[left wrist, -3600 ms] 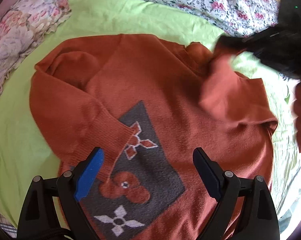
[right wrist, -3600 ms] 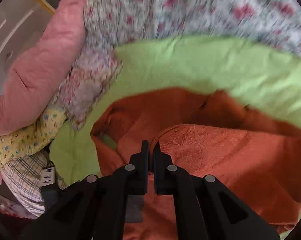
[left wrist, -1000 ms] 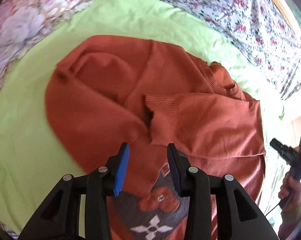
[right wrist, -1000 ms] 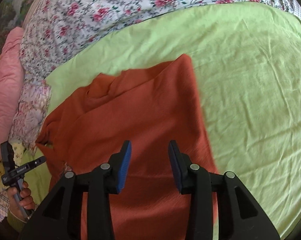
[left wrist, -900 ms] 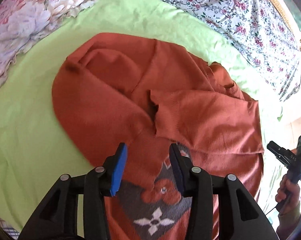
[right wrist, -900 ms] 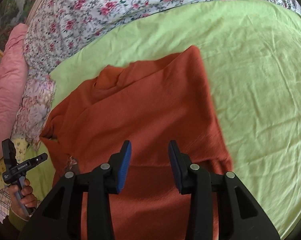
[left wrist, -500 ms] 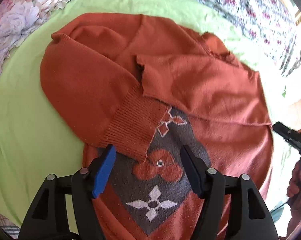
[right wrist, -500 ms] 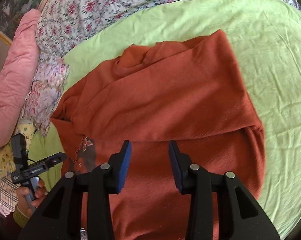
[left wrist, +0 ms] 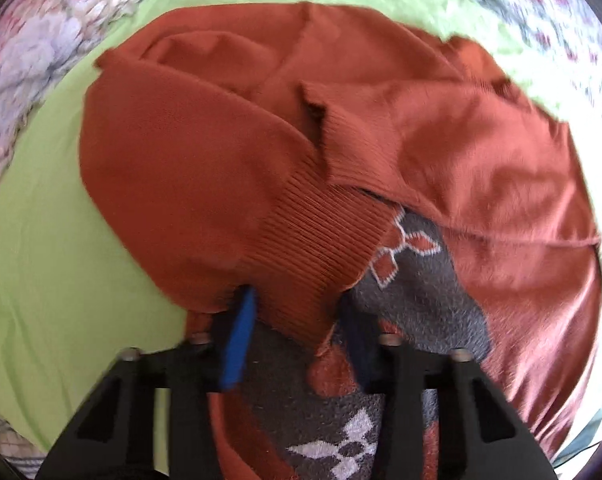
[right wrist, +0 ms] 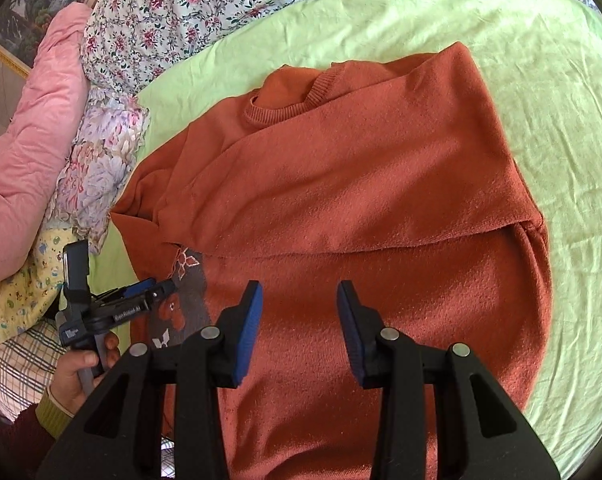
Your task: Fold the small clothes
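A rust-orange sweater (left wrist: 181, 160) with a grey flower patch (left wrist: 421, 292) lies on the green sheet, both sleeves folded across its chest. My left gripper (left wrist: 297, 316) points down at the ribbed cuff (left wrist: 313, 256) of the left sleeve. Its jaws are closing with the cuff end between the pads, and the knit there is not bunched. From the right wrist view the sweater (right wrist: 361, 180) fills the middle, and my right gripper (right wrist: 299, 312) hovers open over its lower body with nothing between the fingers. The left gripper (right wrist: 141, 300) shows there at the sweater's left edge, held by a hand (right wrist: 81, 368).
The green sheet (right wrist: 541, 100) spreads around the sweater. A flowered quilt (right wrist: 205, 8) lies behind it. A pink duvet (right wrist: 33, 120), a floral pillow (right wrist: 97, 164), a yellow printed cloth (right wrist: 17, 288) and a plaid cloth (right wrist: 25, 364) pile up at the left.
The left gripper has come down closer to the sleeve cuff; its jaws widened, then narrowed around the cuff end. The right gripper slid back toward the hem, so more sweater shows.
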The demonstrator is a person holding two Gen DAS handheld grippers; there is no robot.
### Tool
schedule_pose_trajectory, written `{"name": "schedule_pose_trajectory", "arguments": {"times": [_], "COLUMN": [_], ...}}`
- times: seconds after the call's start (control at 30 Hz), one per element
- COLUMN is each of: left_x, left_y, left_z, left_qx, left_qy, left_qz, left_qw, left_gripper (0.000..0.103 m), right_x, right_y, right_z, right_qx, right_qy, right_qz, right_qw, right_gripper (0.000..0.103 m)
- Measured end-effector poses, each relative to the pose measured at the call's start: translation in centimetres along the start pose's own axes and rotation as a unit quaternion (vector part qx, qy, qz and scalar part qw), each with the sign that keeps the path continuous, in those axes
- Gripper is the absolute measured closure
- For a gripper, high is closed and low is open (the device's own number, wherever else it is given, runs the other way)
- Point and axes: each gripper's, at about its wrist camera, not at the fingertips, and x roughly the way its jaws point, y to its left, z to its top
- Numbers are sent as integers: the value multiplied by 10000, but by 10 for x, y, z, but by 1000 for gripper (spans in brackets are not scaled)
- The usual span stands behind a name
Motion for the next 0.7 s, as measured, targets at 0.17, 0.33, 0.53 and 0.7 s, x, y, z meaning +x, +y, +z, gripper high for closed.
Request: {"name": "schedule_pose_trajectory", "arguments": {"times": [0.17,0.33,0.53,0.7], "left_x": [-36,-96,-144,-141], "left_y": [25,24,-10,-73], "left_z": [0,14,47,73], "left_qx": [-535,-625,-413,1], "left_qy": [-465,-1182,-1669,-1690], "left_qz": [-500,-811,-1252,-1583], "left_qw": [9962,9877,9771,9728], "left_gripper": [94,94,94,94], "right_x": [-1,-1,-4,-15], "right_y": [-2,-7,-13,-30], "right_z": [0,2,5,6], "right_qx": [15,59,78,266], "right_qy": [0,-4,-80,-277], "right_qz": [-8,-7,69,-44], "right_qw": [10000,10000,9999,9993], "right_gripper": [63,63,63,63]}}
